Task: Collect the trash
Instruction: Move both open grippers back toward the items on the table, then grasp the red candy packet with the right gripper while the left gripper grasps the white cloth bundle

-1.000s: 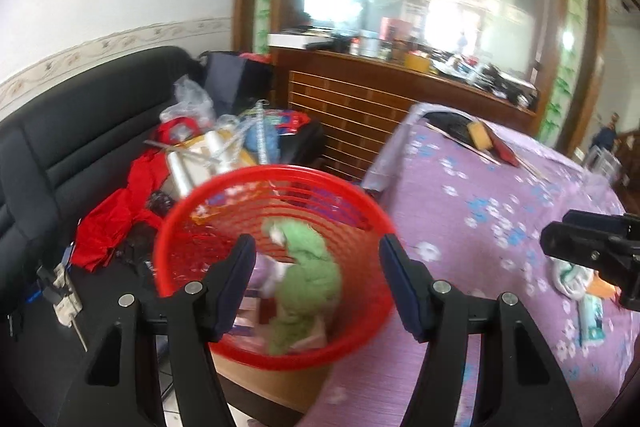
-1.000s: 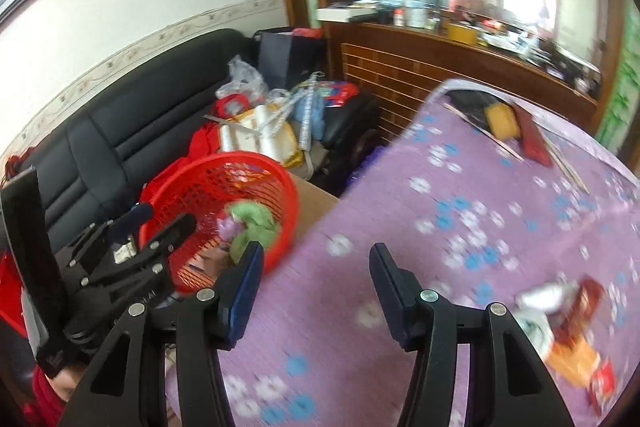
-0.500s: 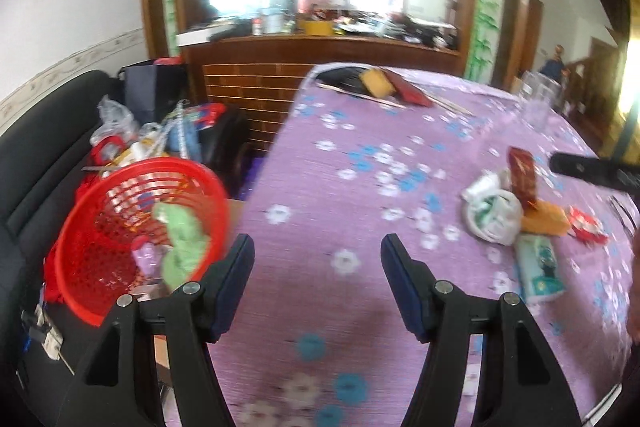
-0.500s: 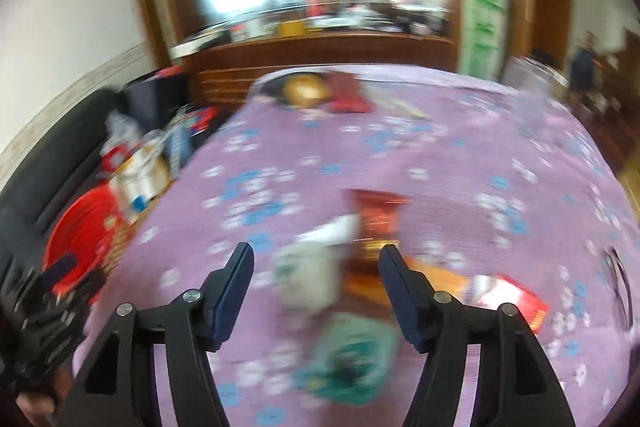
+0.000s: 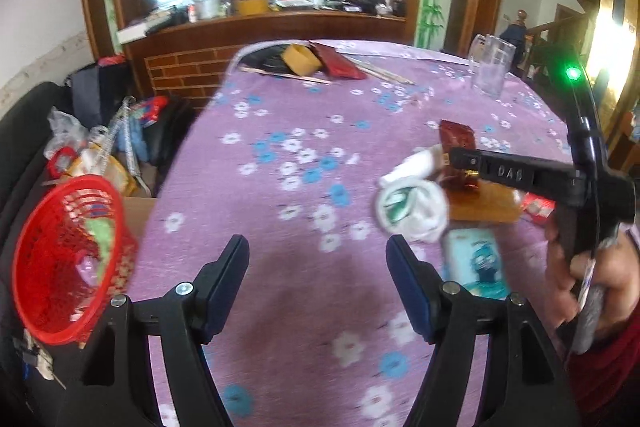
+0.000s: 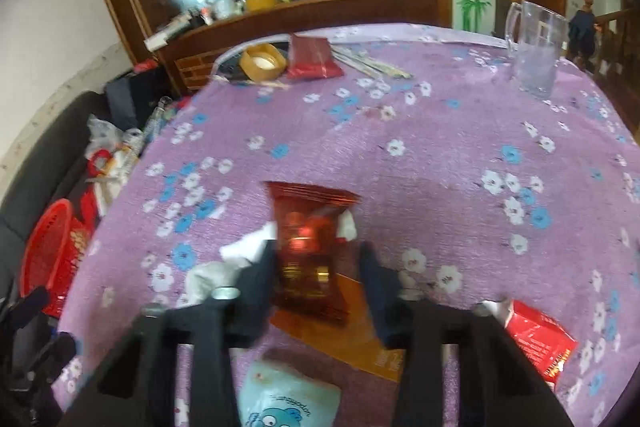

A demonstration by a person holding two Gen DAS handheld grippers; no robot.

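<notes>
A pile of trash lies on the purple flowered tablecloth point(image 6: 440, 155): a dark red snack wrapper point(image 6: 308, 243), a white crumpled bag point(image 5: 412, 207), an orange flat packet point(image 5: 484, 205), a light blue tissue pack point(image 6: 288, 399) and a red packet point(image 6: 536, 339). My right gripper point(image 6: 316, 279) is open, its fingers on either side of the dark red wrapper. My left gripper point(image 5: 316, 279) is open and empty above bare cloth, left of the pile. A red mesh basket point(image 5: 60, 259) with green and other trash in it sits off the table's left edge.
A glass pitcher point(image 6: 536, 51), a yellow tape roll point(image 6: 262, 63), a red pouch point(image 6: 314, 57) and chopsticks point(image 6: 372, 65) lie at the table's far side. A black sofa point(image 6: 36, 167) with clutter stands left. A wooden counter point(image 5: 280, 27) is behind.
Both grippers swung right from the red basket to the table. The right gripper came down over the trash pile and now straddles the dark red wrapper.
</notes>
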